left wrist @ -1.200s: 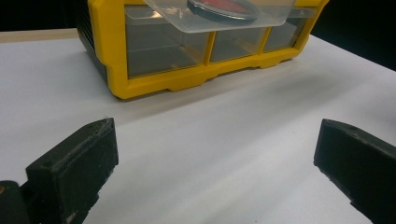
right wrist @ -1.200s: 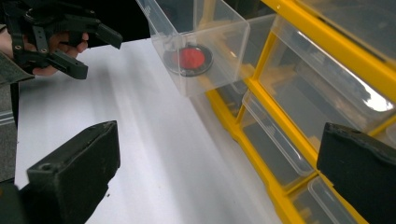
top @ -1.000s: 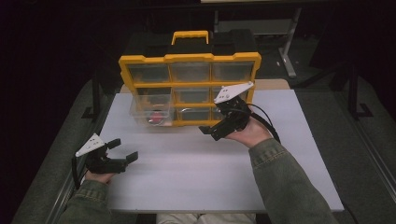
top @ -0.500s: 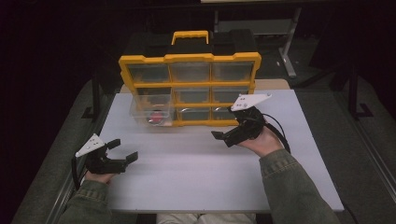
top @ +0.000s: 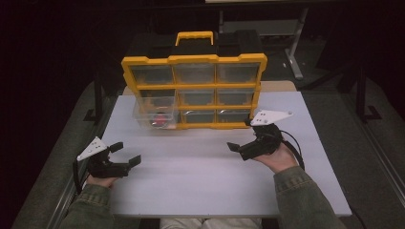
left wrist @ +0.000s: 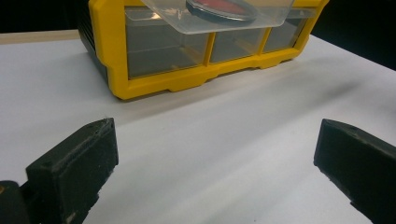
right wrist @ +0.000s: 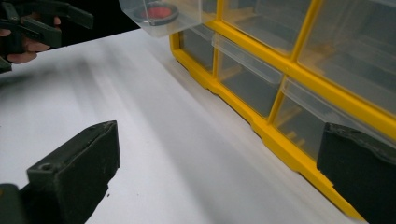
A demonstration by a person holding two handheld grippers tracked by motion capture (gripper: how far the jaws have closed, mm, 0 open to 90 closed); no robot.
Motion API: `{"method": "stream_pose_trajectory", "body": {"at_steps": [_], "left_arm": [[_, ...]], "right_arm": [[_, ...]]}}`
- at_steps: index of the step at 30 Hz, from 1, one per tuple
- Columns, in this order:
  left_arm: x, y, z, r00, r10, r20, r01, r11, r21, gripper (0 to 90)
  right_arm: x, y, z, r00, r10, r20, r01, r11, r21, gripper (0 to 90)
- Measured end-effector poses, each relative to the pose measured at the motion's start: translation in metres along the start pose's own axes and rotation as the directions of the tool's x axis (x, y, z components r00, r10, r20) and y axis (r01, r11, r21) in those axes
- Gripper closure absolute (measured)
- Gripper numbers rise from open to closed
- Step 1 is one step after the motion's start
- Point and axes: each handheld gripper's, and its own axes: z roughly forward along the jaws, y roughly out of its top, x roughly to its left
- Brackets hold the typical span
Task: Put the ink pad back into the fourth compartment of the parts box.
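- Two grippers: left gripper (top: 125, 153) and right gripper (top: 241, 138), both spread wide and empty, over the white table (top: 200, 191).
- One yellow organizer (top: 195, 90) stands upright at the table's far edge, nine drawers facing the person.
- One clear drawer (top: 154, 113) sticks out at lower left; the left gripper view shows the red disc (left wrist: 219, 7) in it.

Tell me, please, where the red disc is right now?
In the high view, the red disc lies in the clear drawer pulled out of the yellow organizer, at its left column's middle row.
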Motion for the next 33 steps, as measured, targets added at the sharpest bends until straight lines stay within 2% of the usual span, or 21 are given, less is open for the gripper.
{"method": "stream_pose_trajectory", "body": {"at_steps": [5, 11, 18, 22, 28, 33], "left_arm": [[0.0, 0.0, -0.001, 1.0, -0.002, 0.0, 0.002, 1.0, -0.002, 0.0], [0.0, 0.0, -0.002, 1.0, -0.006, -0.001, 0.006, 1.0, -0.005, 0.0], [0.0, 0.0, -0.002, 1.0, -0.005, -0.003, 0.005, 1.0, -0.004, 0.0], [0.0, 0.0, -0.002, 1.0, -0.002, 0.0, 0.002, 1.0, -0.002, 0.0], [0.0, 0.0, -0.002, 1.0, -0.002, -0.001, 0.002, 1.0, -0.002, 0.0], [0.0, 0.0, -0.002, 1.0, -0.002, 0.002, 0.002, 1.0, -0.002, 0.0]], "right_arm": [[-0.001, -0.009, -0.002, 0.9997, 0.024, 0.008, -0.024, 1.0, -0.019, 0.0], [-0.001, -0.019, -0.003, 0.9993, 0.029, 0.022, -0.029, 1.0, -0.01, 0.0], [-0.004, -0.035, -0.009, 0.9971, 0.061, 0.046, -0.06, 0.998, -0.021, 0.0], [-0.007, -0.048, -0.013, 0.9933, 0.094, 0.067, -0.092, 0.995, -0.035, 0.0], [-0.011, -0.062, -0.023, 0.9869, 0.123, 0.105, -0.115, 0.991, -0.074, 0.0], [-0.014, -0.075, -0.033, 0.9797, 0.145, 0.139, -0.135, 0.988, -0.08, 0.0]]}}
